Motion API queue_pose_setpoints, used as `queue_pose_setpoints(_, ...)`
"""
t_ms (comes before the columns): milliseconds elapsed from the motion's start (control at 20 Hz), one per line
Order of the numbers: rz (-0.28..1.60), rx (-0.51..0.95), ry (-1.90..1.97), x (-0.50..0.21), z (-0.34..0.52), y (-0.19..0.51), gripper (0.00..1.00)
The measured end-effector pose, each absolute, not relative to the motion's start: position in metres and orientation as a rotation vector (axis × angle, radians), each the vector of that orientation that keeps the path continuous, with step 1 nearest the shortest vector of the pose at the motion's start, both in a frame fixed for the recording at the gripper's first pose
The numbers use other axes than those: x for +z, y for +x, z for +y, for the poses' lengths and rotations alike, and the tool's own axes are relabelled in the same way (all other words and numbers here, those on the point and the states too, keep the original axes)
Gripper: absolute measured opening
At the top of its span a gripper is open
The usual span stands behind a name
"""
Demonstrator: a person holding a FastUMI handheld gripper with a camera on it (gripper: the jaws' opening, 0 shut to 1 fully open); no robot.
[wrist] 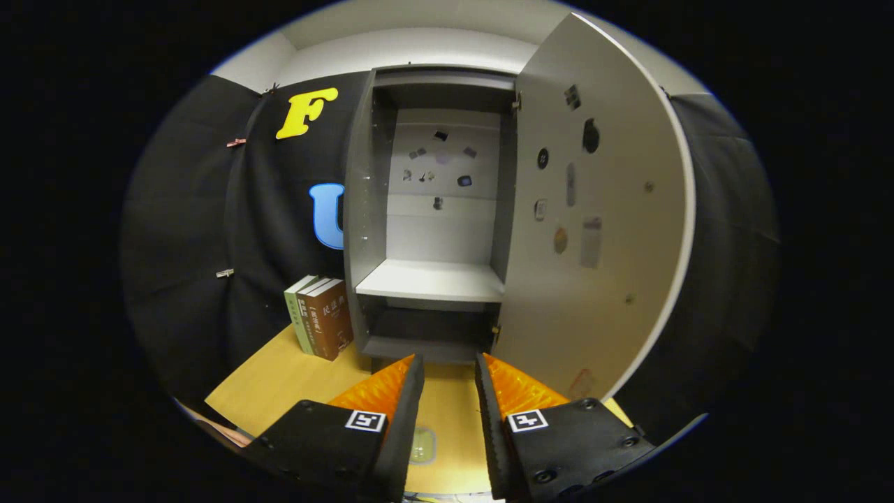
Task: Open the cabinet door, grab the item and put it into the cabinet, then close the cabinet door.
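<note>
A grey cabinet (363, 209) stands on the wooden table straight ahead of my fingers. Its door (601, 279) is swung wide open to the right, with several small stickers on its inner face. Inside, one pale shelf (429, 279) is bare, with a dark lower compartment under it. Three upright books (321, 318), one green and two brown, stand against the cabinet's left side. My gripper (449, 360) hovers low over the table in front of the cabinet's base, open, with nothing between its fingers.
The wooden table (279, 381) stretches left of the fingers to the books. A faint pale mark (422, 445) lies on the table between the fingers. Black cloth walls close in on the left and right.
</note>
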State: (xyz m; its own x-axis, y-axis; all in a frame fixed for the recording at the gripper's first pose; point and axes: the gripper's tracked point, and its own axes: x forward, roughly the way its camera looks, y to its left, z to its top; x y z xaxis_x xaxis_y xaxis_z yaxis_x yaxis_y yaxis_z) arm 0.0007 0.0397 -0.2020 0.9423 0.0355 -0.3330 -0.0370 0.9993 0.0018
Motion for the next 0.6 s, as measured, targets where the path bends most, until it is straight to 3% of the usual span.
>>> queue_pose_setpoints(600,0.670,0.031,-0.057,-0.415,0.070,0.012,0.50)
